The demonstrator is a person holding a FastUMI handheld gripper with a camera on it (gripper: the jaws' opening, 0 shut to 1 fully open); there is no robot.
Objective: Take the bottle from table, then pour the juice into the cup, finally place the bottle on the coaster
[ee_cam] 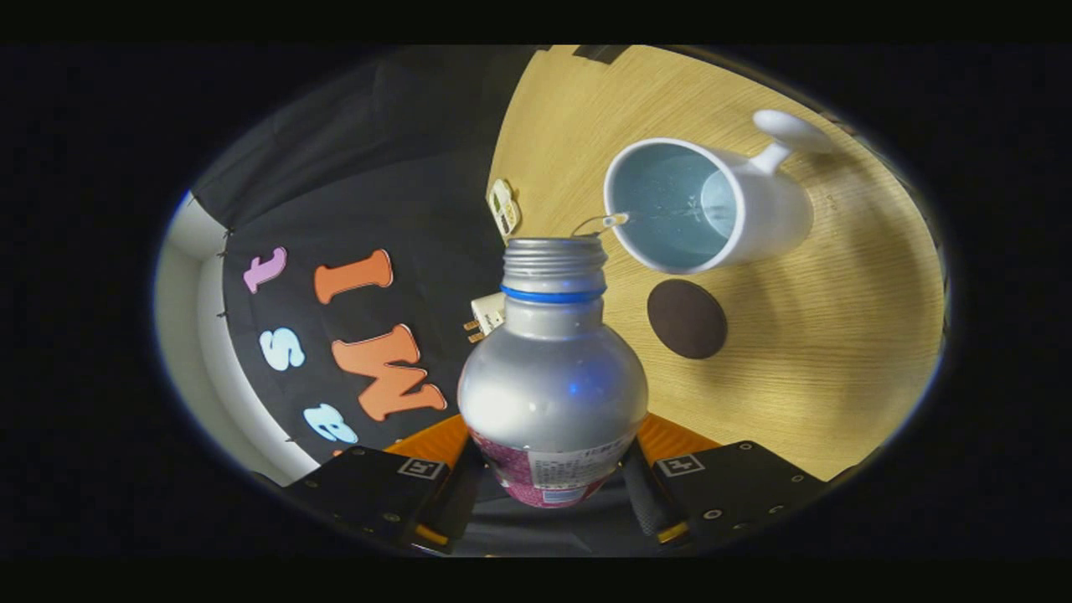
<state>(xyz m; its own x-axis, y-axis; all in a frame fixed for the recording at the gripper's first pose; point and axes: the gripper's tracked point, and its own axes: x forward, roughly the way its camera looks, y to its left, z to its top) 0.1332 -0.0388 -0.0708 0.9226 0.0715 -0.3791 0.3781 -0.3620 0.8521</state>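
My gripper is clamped on the silver bottle, a finger pressing each side of its labelled lower body. The bottle is off the wooden table and tipped, its open threaded mouth aimed at about one o'clock toward the white mug. A thin stream seems to leave the lip into the mug, so I judge the pick done and the pour under way. The dark round coaster lies bare just right of the bottle's neck, below the mug; placing is left. The bottle's base is hidden between my fingers, and I can't gauge the mug's fill.
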